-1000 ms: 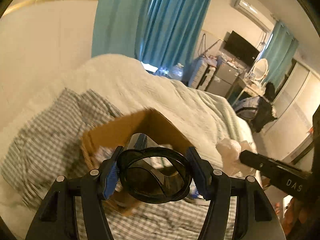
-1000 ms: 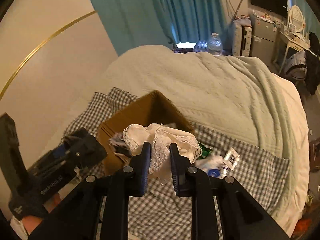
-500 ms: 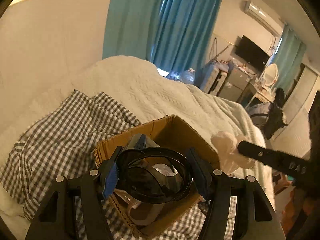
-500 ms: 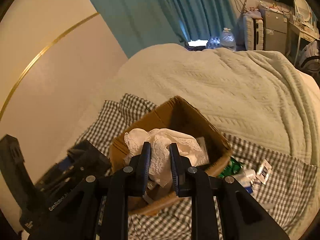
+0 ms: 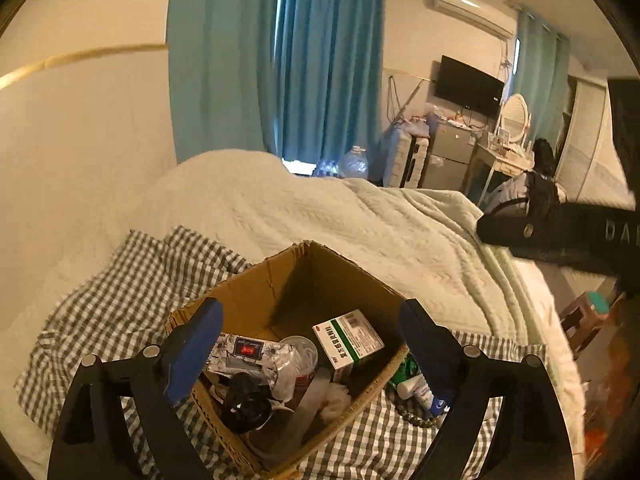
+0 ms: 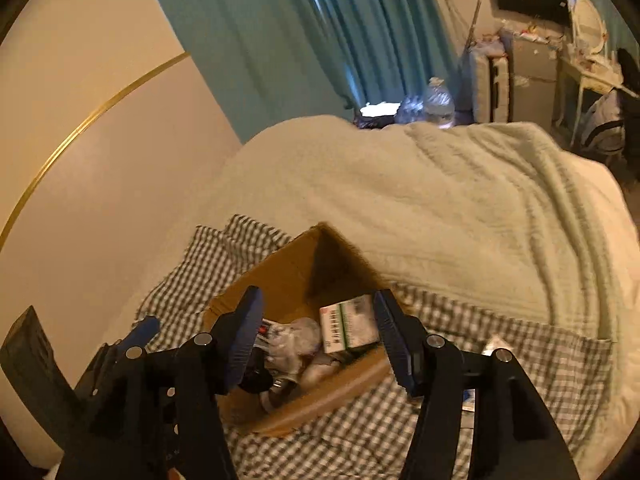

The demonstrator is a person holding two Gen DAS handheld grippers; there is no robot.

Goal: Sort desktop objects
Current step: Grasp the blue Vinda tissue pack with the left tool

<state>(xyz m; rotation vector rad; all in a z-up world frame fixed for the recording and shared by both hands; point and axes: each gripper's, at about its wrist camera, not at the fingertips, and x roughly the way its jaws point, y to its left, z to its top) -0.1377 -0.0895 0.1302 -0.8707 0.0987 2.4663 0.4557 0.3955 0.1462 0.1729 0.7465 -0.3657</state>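
Cardboard box [image 5: 280,280] open-topped on a gray checked sheet [image 5: 120,300], set on the bed beside a pale knitted blanket [image 5: 320,216]. Inside the box: a green-and-white medicine carton [image 5: 352,336] against the right wall, a crinkled silvery packet [image 5: 248,354] to its left, a dark round object [image 5: 244,400] at the near edge. Left claw [image 5: 310,344] poised over the box, jaws just opened wide, nothing between them. Right claw [image 6: 314,334] likewise above the box, jaws just parted about halfway, gripping nothing. Small white tube [image 5: 416,390] on the sheet just outside the box's right wall.
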